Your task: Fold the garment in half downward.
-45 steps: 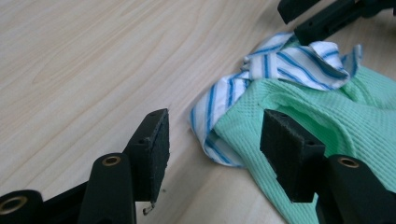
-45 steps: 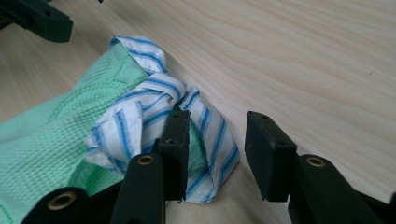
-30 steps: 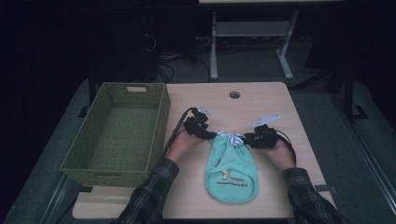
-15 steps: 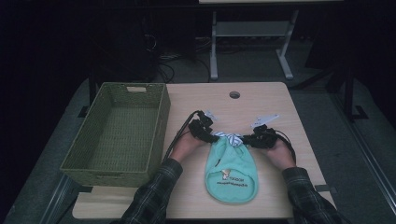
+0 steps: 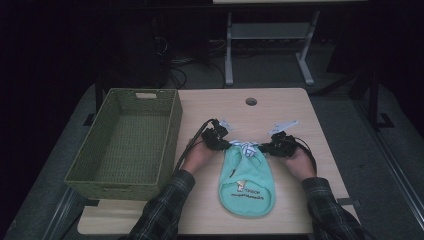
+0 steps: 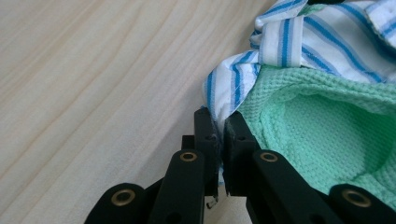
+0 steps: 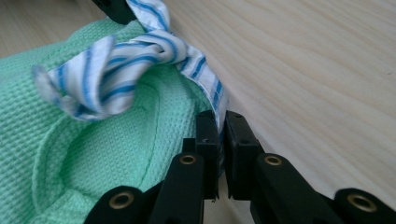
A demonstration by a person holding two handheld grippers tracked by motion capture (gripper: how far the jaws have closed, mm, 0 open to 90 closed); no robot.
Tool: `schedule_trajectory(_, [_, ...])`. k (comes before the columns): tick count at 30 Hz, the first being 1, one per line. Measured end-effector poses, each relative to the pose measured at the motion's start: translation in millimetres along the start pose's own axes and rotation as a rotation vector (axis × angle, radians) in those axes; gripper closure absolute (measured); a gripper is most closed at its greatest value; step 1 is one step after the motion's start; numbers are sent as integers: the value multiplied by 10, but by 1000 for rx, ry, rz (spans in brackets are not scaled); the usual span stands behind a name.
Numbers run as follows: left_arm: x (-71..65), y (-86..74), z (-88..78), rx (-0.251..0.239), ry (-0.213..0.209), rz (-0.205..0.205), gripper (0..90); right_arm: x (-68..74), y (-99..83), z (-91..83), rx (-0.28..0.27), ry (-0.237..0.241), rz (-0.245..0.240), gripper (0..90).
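Note:
A mint-green bib (image 5: 247, 187) with a blue-and-white striped tie (image 5: 247, 148) lies flat on the wooden table (image 5: 300, 110). My left gripper (image 5: 229, 145) is at the bib's upper left corner. Its jaws have just been closing, and in the left gripper view the gripper (image 6: 219, 123) pinches the striped edge (image 6: 224, 88) beside the green cloth (image 6: 317, 116). My right gripper (image 5: 263, 148) is at the upper right corner. Its jaws have just been closing too, and the gripper (image 7: 220, 122) is shut on the striped edging (image 7: 212, 91) of the bib (image 7: 93, 154).
A green woven basket (image 5: 172, 135) stands empty along the table's left side, close to my left forearm. A round cable hole (image 5: 251, 101) sits at the back centre. Dark floor and a metal stand (image 5: 229, 55) lie beyond the table.
My left gripper has edged right onto the bib's upper left corner and closed there. The right gripper stayed at the other corner. The bib has not shifted.

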State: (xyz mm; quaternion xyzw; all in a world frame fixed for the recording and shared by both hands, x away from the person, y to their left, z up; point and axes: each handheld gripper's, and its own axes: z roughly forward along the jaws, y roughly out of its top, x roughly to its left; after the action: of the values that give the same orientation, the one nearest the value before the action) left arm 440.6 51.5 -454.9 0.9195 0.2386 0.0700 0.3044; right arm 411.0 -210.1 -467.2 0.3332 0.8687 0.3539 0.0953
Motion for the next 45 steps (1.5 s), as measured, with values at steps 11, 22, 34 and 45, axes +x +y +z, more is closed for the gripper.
schedule_trajectory(11, [-39, 63, -204, -78, 26, 6, 859, -65, 102, -133, -49, 4, 7, 851])
schedule_trajectory(22, [-110, 197, -516, -173, 78, 26, 859, -78, 317, -360, -115, -29, -26, 848])
schedule_trajectory(34, [-198, 316, -778, -268, 129, 80, 857, -38, 486, -618, -193, -53, -62, 840])
schedule_trajectory(45, [-358, 204, -636, -246, 140, 155, 856, 82, 380, -538, -183, -65, -91, 839])
